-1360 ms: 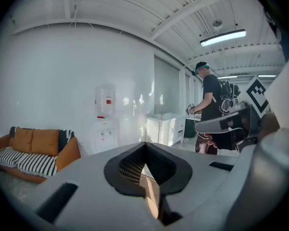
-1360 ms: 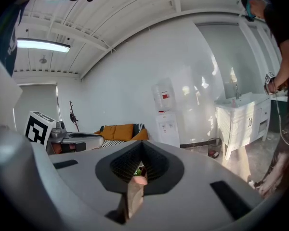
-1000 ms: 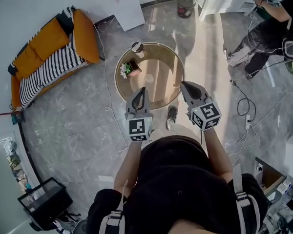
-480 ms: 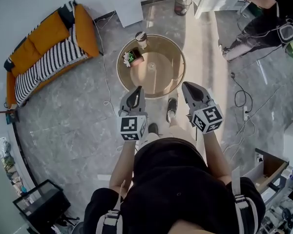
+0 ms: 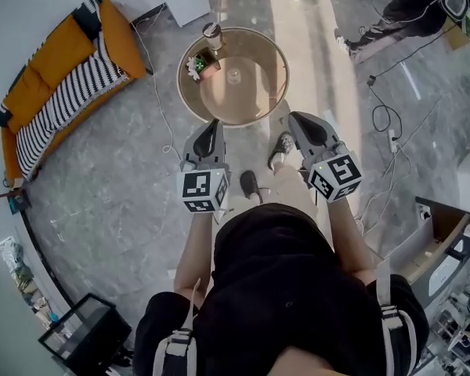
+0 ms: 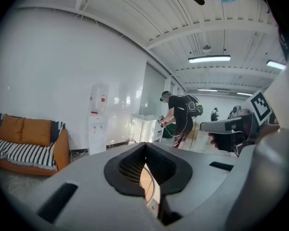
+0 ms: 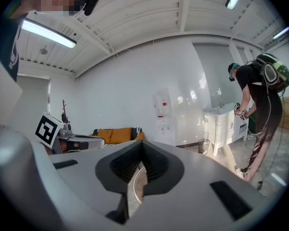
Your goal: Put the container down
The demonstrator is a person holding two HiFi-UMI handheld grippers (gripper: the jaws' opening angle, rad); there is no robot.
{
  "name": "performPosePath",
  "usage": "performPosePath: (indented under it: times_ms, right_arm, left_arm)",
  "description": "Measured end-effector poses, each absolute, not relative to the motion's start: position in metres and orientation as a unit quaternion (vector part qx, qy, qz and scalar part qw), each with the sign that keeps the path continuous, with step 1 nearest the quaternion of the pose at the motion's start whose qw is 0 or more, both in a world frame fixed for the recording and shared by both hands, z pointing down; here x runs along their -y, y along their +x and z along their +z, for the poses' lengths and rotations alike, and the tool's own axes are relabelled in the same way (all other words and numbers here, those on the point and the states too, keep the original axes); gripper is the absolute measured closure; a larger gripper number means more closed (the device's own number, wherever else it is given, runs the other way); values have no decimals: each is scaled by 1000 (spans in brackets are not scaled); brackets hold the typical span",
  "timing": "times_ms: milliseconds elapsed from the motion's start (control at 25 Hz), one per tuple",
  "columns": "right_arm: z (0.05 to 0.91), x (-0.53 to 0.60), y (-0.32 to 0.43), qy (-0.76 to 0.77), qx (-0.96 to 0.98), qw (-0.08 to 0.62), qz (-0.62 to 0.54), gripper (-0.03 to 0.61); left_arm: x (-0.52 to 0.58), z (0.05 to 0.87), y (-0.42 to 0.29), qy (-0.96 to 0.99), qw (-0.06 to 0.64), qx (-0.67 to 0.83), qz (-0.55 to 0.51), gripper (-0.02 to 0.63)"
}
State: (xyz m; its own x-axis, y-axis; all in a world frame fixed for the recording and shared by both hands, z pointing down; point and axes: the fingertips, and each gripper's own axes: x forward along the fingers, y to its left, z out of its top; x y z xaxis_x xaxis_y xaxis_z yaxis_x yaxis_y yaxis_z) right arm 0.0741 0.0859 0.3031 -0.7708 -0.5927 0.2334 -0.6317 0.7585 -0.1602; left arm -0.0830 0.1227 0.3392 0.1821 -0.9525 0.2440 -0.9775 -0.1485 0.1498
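Left gripper (image 5: 211, 128), right gripper (image 5: 301, 122): jaws pressed together, nothing between. Pale cylindrical dark-lidded container (image 5: 211, 33) stood at far edge of round amber glass table (image 5: 258, 92), well apart from both. Placement judged complete; nothing left.

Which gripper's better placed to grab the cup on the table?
Likely left: the cup is at the table's left rim, ahead of the left gripper; the right gripper is further across. Both shut, empty.
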Motion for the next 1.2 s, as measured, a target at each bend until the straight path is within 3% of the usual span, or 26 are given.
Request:
performPosePath:
  times_ms: [320, 1200]
  right_arm:
    - [288, -111, 87, 333, 935, 65, 98, 575]
    - [301, -120, 97, 337, 932, 92, 100, 575]
  left_arm:
    - [-136, 324, -66, 777, 120, 616, 44, 595]
    - [-138, 339, -55, 776, 132, 615, 42, 595]
